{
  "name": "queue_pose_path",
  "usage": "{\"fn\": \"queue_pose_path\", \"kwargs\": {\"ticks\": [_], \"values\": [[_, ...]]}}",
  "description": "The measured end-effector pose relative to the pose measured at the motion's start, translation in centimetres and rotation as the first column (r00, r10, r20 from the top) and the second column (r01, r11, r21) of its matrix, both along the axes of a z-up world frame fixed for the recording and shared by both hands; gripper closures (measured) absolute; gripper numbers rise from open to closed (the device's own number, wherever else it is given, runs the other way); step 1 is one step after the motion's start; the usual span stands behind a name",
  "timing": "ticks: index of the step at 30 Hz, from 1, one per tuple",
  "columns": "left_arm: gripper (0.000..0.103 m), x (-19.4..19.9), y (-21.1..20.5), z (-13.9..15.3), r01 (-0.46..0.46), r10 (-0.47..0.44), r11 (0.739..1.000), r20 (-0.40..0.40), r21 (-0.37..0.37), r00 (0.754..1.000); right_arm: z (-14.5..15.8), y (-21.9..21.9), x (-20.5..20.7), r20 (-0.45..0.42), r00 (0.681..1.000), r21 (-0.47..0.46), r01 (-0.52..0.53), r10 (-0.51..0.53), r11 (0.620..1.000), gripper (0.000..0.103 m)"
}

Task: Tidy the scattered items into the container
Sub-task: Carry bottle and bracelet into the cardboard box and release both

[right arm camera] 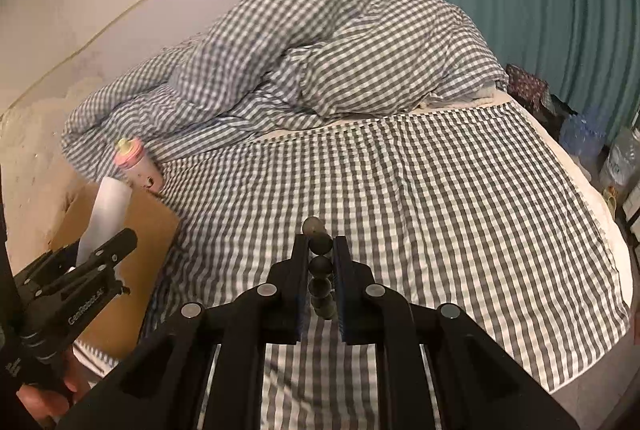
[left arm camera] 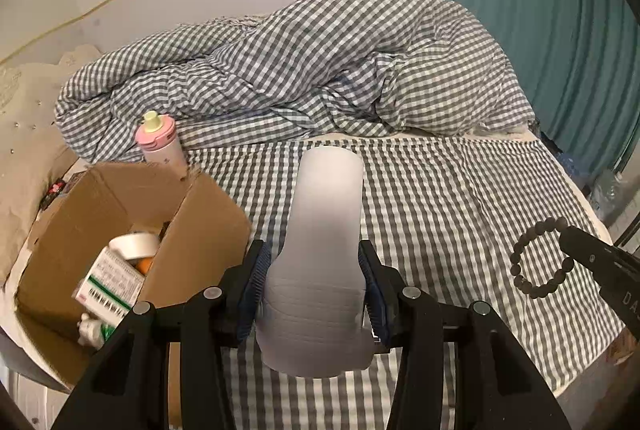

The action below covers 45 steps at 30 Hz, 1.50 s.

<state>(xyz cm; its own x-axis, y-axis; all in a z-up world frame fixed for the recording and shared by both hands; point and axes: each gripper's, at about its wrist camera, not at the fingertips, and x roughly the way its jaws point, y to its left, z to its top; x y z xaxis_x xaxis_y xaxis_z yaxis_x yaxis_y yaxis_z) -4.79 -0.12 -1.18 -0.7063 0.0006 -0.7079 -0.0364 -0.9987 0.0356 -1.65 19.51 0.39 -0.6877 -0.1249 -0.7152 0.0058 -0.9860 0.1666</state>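
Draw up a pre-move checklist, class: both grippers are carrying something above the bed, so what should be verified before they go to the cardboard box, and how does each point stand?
1. Left gripper shut on white bottle: ok.
2. Right gripper shut on bead bracelet: ok.
3. Cardboard box open on top: ok.
4. Room left in box: ok, but several packets inside.
5. Pink bottle packed: not ok, still behind the box.
6. Bracelet hanging securely: cannot tell.

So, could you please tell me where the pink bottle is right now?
The pink bottle stands upright on the bed in the left wrist view's left side, just behind the cardboard box and against the checked duvet.
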Motion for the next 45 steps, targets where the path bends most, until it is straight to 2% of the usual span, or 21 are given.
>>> {"fn": "queue_pose_path", "kwargs": {"ticks": [7,15,20,24,31,35,36,37,38,39,40,41,43,45], "values": [[0.057,3.0,-1.0,1.5,-0.001,0.001,1.000,-0.033,0.003,0.999,1.4,-1.7,1.8,-0.024,0.999,0.012,-0.037,0.037,0.999,0.092],[0.057,3.6,-4.2,2.8,-0.045,0.046,0.998,-0.030,0.032,0.998,2.6,-4.5,1.6,-0.031,0.996,0.006,-0.088,0.088,0.996,0.092],[0.057,3.7,-8.9,4.4,-0.116,0.119,0.992,-0.049,0.046,0.992,4.0,-9.6,0.4,-0.050,0.983,0.013,-0.176,0.177,0.984,0.092],[0.057,3.3,-13.3,4.5,-0.182,0.183,0.983,-0.038,0.040,0.982,4.9,-15.3,-0.8,-0.070,0.955,-0.001,-0.289,0.288,0.957,0.092],[0.057,1.9,-20.4,1.8,-0.279,0.278,0.959,0.033,0.041,0.960,4.6,-25.1,-3.9,-0.070,0.896,-0.019,-0.440,0.438,0.898,0.092],[0.057,0.9,-22.9,0.1,-0.303,0.301,0.952,0.057,0.029,0.952,3.1,-29.2,-6.6,-0.046,0.881,-0.026,-0.471,0.470,0.882,0.092],[0.057,0.6,-23.2,-0.3,-0.310,0.308,0.950,0.062,0.029,0.949,2.5,-29.8,-7.2,-0.043,0.882,-0.021,-0.469,0.468,0.883,0.087],[0.056,0.3,-23.5,-0.7,-0.314,0.312,0.949,0.068,0.031,0.948,2.1,-30.2,-7.6,-0.041,0.885,-0.009,-0.465,0.464,0.885,0.077],[0.051,0.0,-23.7,-1.0,-0.312,0.309,0.950,0.071,0.032,0.948,1.8,-30.5,-7.9,-0.036,0.894,0.020,-0.446,0.447,0.895,0.039],[0.042,-0.2,-23.8,-1.3,-0.304,0.301,0.952,0.073,0.032,0.951,1.5,-30.3,-7.8,-0.046,0.910,0.056,-0.410,0.413,0.910,0.015],[0.011,-0.4,-23.6,-1.5,-0.295,0.293,0.955,0.073,0.025,0.953,1.5,-29.8,-7.6,-0.073,0.924,0.085,-0.370,0.376,0.925,0.005],[0.000,-0.4,-23.2,-1.6,-0.290,0.289,0.957,0.063,0.010,0.955,1.6,-29.1,-7.3,-0.095,0.933,0.102,-0.339,0.348,0.935,0.005],[0.000,-0.2,-22.4,-1.4,-0.279,0.280,0.960,0.017,-0.016,0.960,1.5,-27.3,-7.4,-0.092,0.941,0.094,-0.316,0.324,0.944,0.005],[0.000,-0.4,-21.6,-1.3,-0.271,0.271,0.962,0.012,-0.024,0.962,1.5,-24.4,-7.4,-0.081,0.955,0.053,-0.283,0.287,0.958,0.005]]}}
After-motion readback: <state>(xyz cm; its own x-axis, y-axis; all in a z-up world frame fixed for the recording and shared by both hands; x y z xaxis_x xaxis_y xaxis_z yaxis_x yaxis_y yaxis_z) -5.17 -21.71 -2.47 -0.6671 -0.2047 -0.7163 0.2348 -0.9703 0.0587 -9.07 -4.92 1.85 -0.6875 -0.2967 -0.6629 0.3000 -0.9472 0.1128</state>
